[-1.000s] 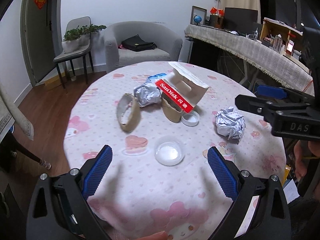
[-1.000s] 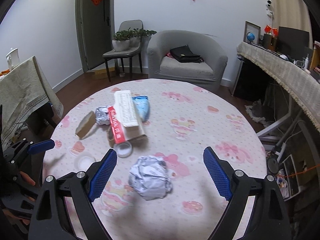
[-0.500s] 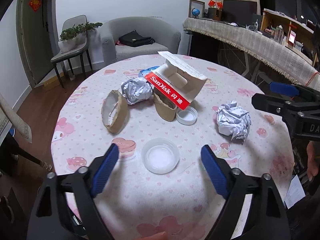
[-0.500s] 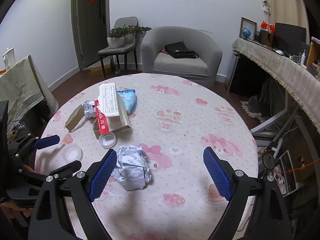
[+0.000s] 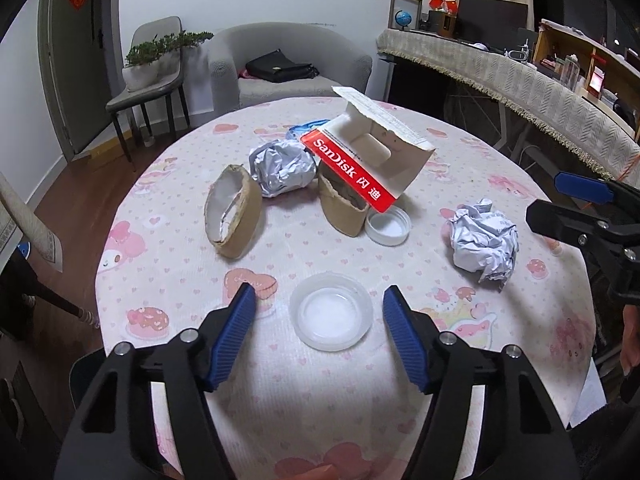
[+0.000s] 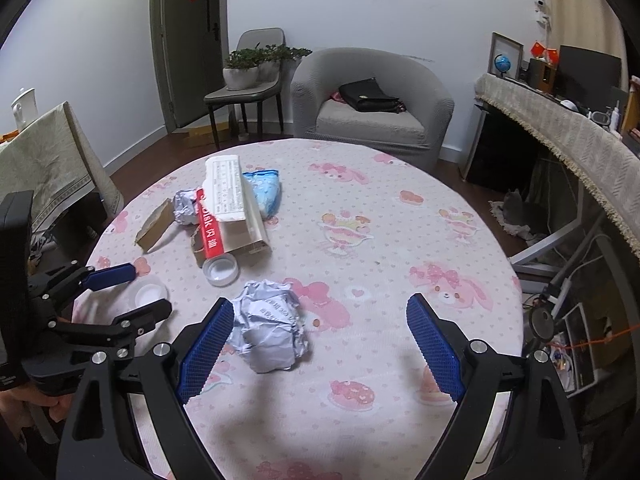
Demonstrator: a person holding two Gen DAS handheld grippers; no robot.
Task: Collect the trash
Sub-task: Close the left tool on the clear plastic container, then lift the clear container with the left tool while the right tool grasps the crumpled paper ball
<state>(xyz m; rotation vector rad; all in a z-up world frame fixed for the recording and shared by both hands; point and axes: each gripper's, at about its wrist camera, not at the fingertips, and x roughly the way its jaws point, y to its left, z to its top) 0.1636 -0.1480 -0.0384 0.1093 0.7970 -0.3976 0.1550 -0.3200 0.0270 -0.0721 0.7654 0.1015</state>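
Observation:
Trash lies on a round table with a pink cloth [image 5: 280, 400]. A clear plastic lid [image 5: 331, 317] sits between the open jaws of my left gripper [image 5: 318, 300], which also shows in the right wrist view [image 6: 132, 292]. A crumpled paper ball [image 6: 270, 328] lies just inside the left finger of my open, empty right gripper [image 6: 320, 320]; the ball also shows in the left wrist view [image 5: 484, 246]. Further back are a torn brown paper cup [image 5: 232, 216], a foil ball [image 5: 282, 168], an open SanDisk box [image 5: 368, 160] on another cup piece [image 5: 344, 212], a white cap [image 5: 388, 226] and a blue wrapper [image 6: 264, 192].
A grey armchair [image 6: 372, 108] with a black bag and a chair [image 6: 244, 92] holding potted plants stand behind the table. A cloth-covered counter [image 6: 568, 152] runs along the right. A draped table [image 6: 48, 168] is at the left. The table edge is close to both grippers.
My left gripper has moved forward over the table and its jaws now flank the clear lid, narrower than before. My right gripper has shifted right, so the paper ball now lies by its left finger.

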